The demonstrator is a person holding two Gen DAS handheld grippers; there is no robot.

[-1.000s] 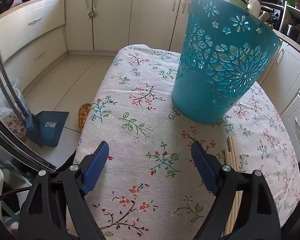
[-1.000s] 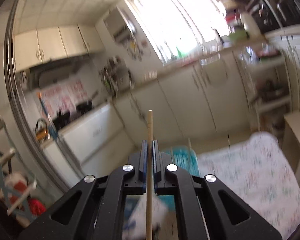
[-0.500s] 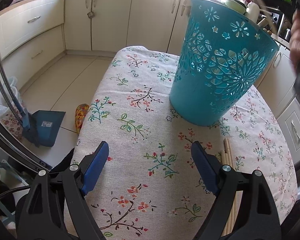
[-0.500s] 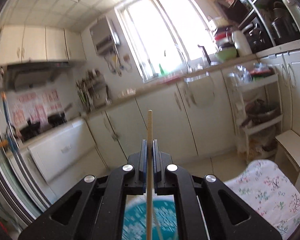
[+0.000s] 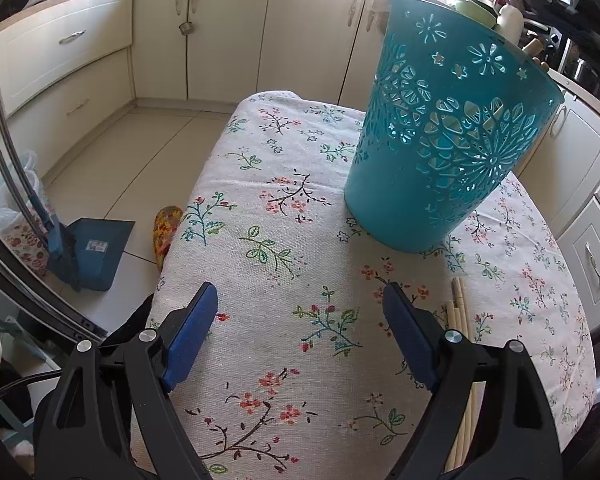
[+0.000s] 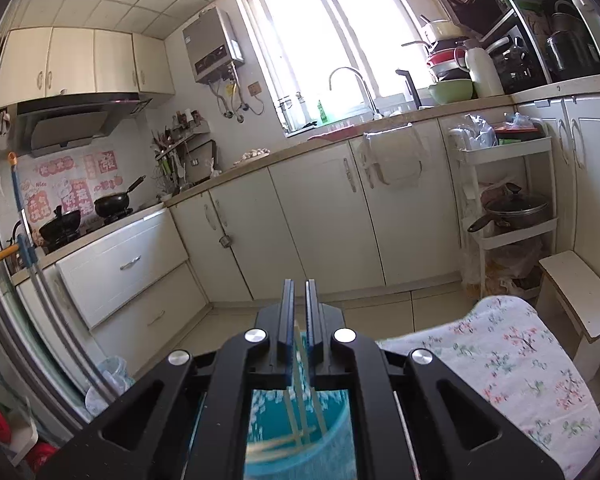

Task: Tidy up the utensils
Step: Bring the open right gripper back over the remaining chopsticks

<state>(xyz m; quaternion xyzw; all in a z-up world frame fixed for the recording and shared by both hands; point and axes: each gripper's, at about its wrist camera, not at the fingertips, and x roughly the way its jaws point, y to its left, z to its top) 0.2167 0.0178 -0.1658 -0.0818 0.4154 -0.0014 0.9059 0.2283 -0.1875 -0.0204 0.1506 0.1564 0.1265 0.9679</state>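
The left tongs stand wide apart over the flowered worktop, nothing between the blue pads. Ahead of them and to the right stands the teal basket, and loose chopsticks lie on the cloth just beside the right-hand pad. The right tongs are narrow, gripping nothing, directly above the basket, where pale chopsticks stand blurred inside.

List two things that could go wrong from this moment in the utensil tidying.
1. The tall teal basket narrows to a small base; the right gripper directly above it could knock it over, and the open left gripper is not steadying it.
2. The loose chopsticks on the tablecloth could roll off.
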